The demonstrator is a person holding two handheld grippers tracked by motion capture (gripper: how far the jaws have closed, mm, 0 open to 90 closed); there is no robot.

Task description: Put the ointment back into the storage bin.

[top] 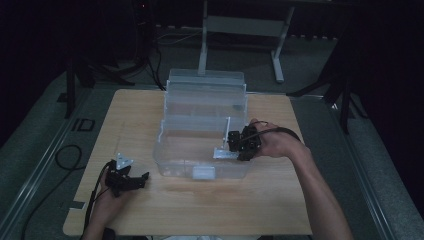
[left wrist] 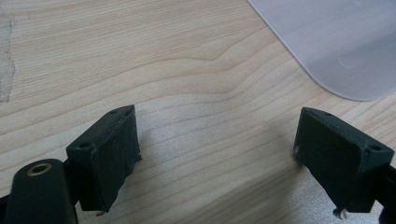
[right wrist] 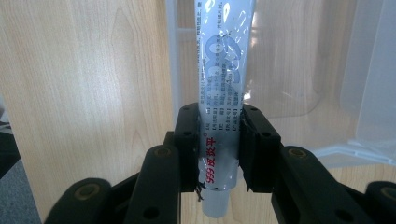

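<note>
- High view: a light wooden table (top: 260,200) carries a clear plastic storage box (top: 200,150) standing at its middle, toward the far edge, with its lid raised behind it.
- Near the table's front left corner, the left gripper (top: 144,176) rests in a hand just above the wood, short of the box's front left corner.
- Left gripper view: its two black jaws stand wide apart over bare wood grain with nothing between them; a rounded corner of the frosted box (left wrist: 345,46) shows at upper right.
- High view: at the box's right wall, the right gripper (top: 233,141) reaches over the rim, holding a white tube (top: 228,131) upright inside the box.
- Right gripper view: the right gripper (right wrist: 219,144) has its jaws closed on the tube (right wrist: 224,70), a silvery-white tube with red and grey print, gripped near its cap end.
</note>
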